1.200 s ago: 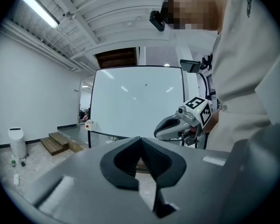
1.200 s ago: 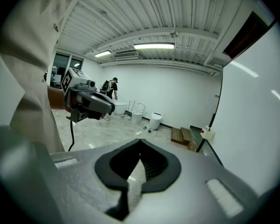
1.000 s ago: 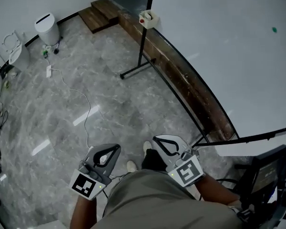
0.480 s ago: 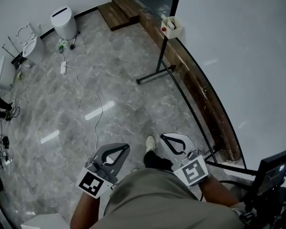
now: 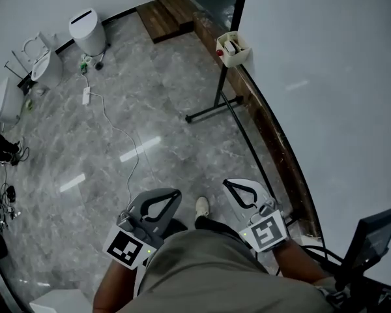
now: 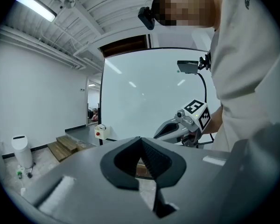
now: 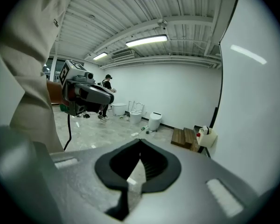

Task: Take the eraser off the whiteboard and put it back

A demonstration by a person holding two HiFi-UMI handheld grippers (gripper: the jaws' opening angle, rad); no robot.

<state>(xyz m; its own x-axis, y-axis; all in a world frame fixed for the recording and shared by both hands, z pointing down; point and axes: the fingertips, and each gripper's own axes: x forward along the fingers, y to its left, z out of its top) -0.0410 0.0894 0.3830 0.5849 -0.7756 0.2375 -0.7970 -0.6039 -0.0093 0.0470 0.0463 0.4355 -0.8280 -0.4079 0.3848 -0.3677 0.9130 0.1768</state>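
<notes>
The whiteboard [image 5: 326,77] fills the right of the head view, and it also shows in the left gripper view [image 6: 144,92]. A small white box [image 5: 233,47] with a red spot hangs at the board's left edge; it appears too in both gripper views [image 6: 101,131] [image 7: 206,136]. Something lies in the box, but I cannot make out an eraser. My left gripper [image 5: 173,193] [image 6: 141,138] and right gripper [image 5: 228,183] [image 7: 140,140] are held low in front of the person's body, both shut and empty, far from the box.
The board's black stand foot [image 5: 212,113] reaches onto the grey marble floor. Wooden steps [image 5: 166,12], a white bin [image 5: 88,31] and toilets [image 5: 42,67] stand at the far wall. A cable [image 5: 117,135] trails across the floor. A monitor [image 5: 371,240] sits at lower right.
The person has walked along the board toward its left edge, so the white box now appears nearer. Both grippers stayed shut in front of the body.
</notes>
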